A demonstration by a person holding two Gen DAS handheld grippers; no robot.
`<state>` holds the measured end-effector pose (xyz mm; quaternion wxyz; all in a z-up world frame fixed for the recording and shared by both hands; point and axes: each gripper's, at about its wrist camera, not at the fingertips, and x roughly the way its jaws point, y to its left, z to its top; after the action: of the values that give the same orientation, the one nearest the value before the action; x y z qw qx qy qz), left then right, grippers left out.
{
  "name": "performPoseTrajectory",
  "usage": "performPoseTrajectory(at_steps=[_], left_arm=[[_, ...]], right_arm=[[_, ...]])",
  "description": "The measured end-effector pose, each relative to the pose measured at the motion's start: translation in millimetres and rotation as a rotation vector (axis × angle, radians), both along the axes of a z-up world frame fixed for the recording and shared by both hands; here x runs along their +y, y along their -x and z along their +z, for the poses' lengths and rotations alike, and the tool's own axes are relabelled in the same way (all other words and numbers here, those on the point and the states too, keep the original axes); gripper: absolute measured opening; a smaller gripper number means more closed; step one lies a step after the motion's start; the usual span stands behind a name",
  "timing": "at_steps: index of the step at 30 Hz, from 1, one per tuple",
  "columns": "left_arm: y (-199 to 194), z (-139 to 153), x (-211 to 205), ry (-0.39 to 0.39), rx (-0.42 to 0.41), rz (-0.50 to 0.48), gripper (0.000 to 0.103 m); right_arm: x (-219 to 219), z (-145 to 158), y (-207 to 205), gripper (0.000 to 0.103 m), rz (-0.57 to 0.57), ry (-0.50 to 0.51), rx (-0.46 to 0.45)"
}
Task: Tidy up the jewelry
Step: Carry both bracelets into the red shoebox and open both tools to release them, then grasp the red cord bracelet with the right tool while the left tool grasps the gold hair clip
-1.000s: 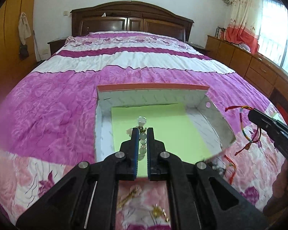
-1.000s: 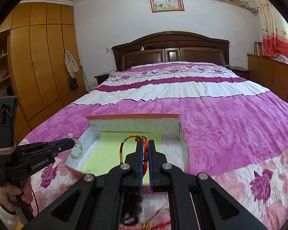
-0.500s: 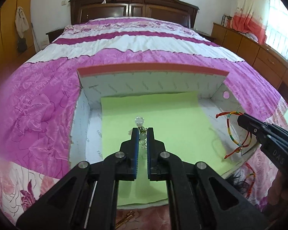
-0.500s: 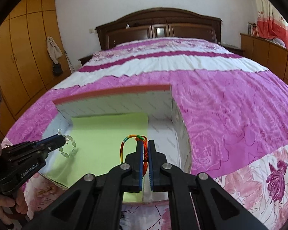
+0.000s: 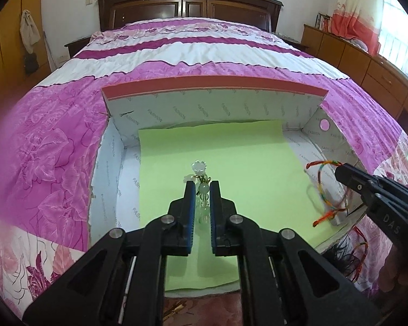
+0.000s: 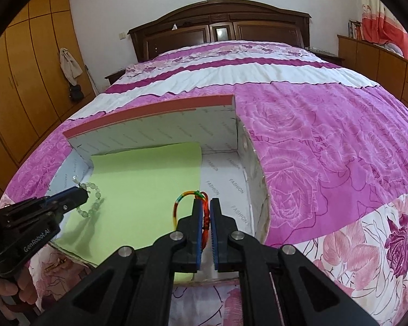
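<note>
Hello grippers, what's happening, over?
Left gripper shut on bead bracelet. Right gripper shut on rainbow cord bracelet. Both over open box. Nothing blocking.

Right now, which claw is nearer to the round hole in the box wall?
Right. The right claw hangs beside the round hole; the left claw is over the green paper.

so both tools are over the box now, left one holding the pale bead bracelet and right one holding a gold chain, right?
Not quite. The right tool holds a multicoloured woven cord bracelet, not a gold chain, as the right wrist view shows. The rest is right: the left tool holds the pale bead bracelet, and both are over the box.
</note>
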<state>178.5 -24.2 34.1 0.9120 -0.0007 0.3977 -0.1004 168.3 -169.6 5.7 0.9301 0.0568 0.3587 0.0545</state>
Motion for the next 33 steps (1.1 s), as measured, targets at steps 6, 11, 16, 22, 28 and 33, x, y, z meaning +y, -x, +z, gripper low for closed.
performPoseTrajectory(at_steps=[6,11,16,22,28,33], left_arm=[[7.7,7.4,2.6,0.007,-0.009,0.010,0.022],[16.9,17.0,9.2,0.033,-0.016,0.025,0.025],[30.2,28.9,11.8,0.034,-0.024,0.035,0.026],[44.4,40.1,12.8,0.041,-0.033,0.028,0.026],[59.5,48.1,15.9,0.051,-0.033,0.015,0.027],[70.8,46.6,24.5,0.056,-0.016,0.020,0.028]], right_arm=[[-1.7,9.1,8.1,0.019,0.001,-0.025,-0.021],[-2.3,23.2,20.5,0.024,0.007,-0.050,-0.057],[-1.7,38.0,37.0,0.025,0.017,-0.073,-0.087],[1.5,47.2,52.4,0.025,0.036,-0.081,-0.100],[2.6,50.2,66.9,0.025,0.050,-0.082,-0.102],[-1.1,49.3,79.2,0.025,0.047,-0.089,-0.093]])
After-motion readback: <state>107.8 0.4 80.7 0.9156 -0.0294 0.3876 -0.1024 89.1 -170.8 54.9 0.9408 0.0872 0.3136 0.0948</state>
